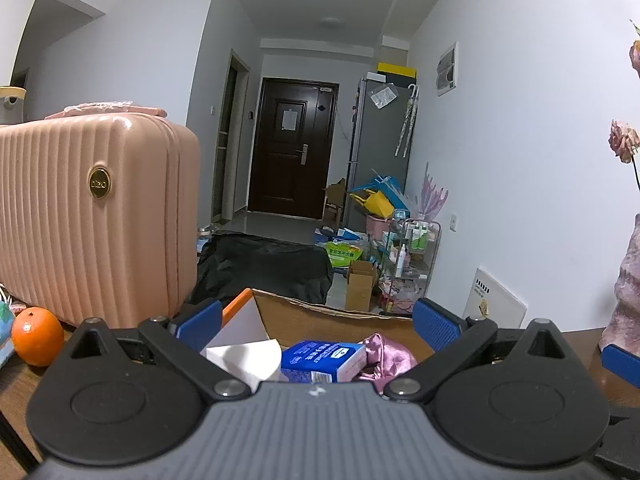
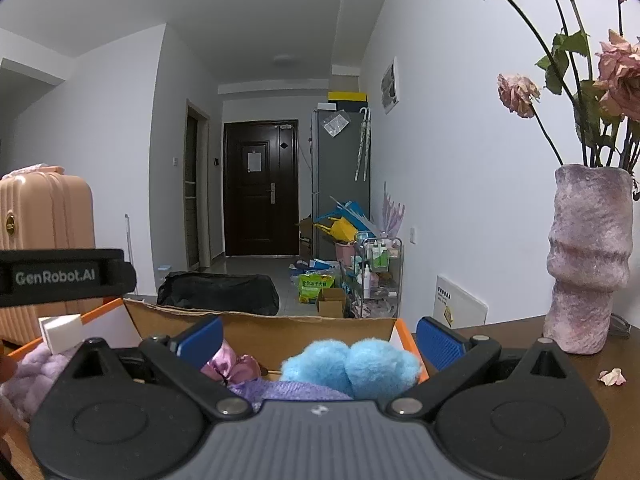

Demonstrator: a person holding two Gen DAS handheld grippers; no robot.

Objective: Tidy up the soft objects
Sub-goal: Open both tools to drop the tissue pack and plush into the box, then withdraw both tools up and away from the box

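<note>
On the wooden table (image 1: 16, 384), at the far left of the left wrist view, a round orange fruit (image 1: 37, 336) sits in front of a ribbed peach-pink hard-shell suitcase (image 1: 88, 216). Right of it stands an open brown cardboard box with an orange rim (image 1: 320, 316). The left gripper (image 1: 318, 330) hangs over the box with its blue-padded jaws spread wide and nothing between the pads. Below and between them, inside the box, lie a folded white tissue (image 1: 244, 356), a blue-and-white soft tissue pack (image 1: 322, 360) and a crumpled pink satin cloth (image 1: 382, 356) just right of it; the gripper body cuts off their lower edges.

In the right wrist view, a lilac knitted piece (image 2: 28, 376) shows at the left edge, partly behind the gripper's housing, and whether it lies inside the box cannot be told. The right gripper (image 2: 318, 338) also stands wide apart, clamped on nothing. Between its fingers, down in the box, sit the pink satin cloth, a purple knitted cloth (image 2: 296, 392) largely hidden by the gripper body, and a fluffy light-blue plush toy (image 2: 352, 368), whose shape is hard to make out. At the right stands a mottled mauve ceramic vase (image 2: 588, 256) with dried pink roses (image 2: 616, 76), and a fallen petal (image 2: 612, 376) lies near it.
</note>
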